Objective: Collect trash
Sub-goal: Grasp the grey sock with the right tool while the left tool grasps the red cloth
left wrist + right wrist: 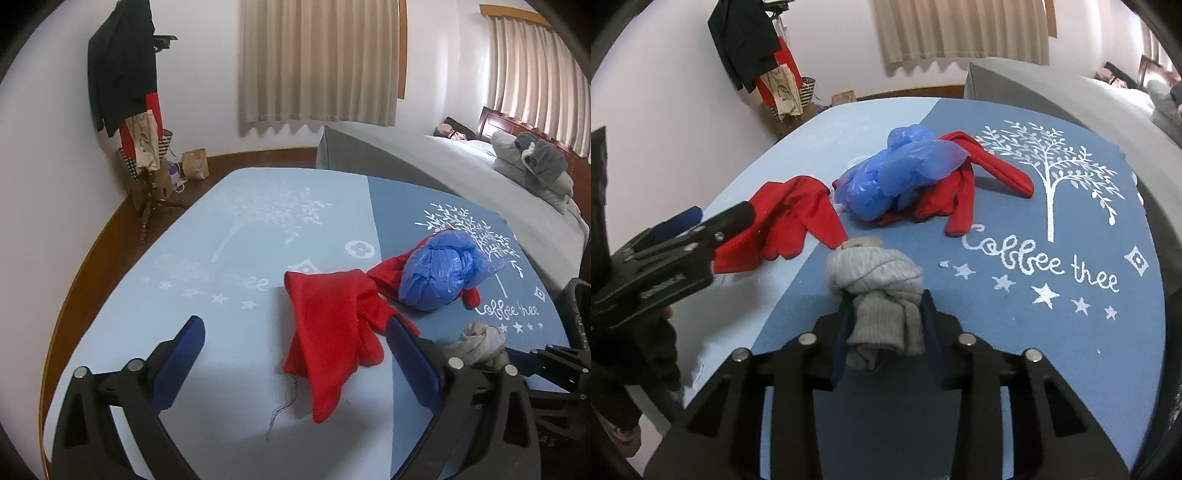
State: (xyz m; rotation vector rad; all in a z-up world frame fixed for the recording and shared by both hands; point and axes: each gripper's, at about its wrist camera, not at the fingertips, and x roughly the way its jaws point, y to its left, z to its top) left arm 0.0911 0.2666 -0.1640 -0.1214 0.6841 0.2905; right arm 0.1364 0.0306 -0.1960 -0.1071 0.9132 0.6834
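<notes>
My right gripper (884, 321) has its jaws drawn in on the bundled grey knitted sock (877, 295), blue pads pressing both sides of its lower end while the knotted bulk sits ahead of the fingertips on the two-tone blue printed table mat (1052, 332). The bundle's long axis runs straight out along my fingers, so I judge a lift should carry it cleanly. My left gripper (295, 354) hangs wide open and empty, its fingers straddling the near end of the red fabric glove (328, 332), which lies lengthwise towards me. The crumpled blue plastic bag (897, 173) rests on a second red glove (964, 192) farther out, ahead of both tools.
</notes>
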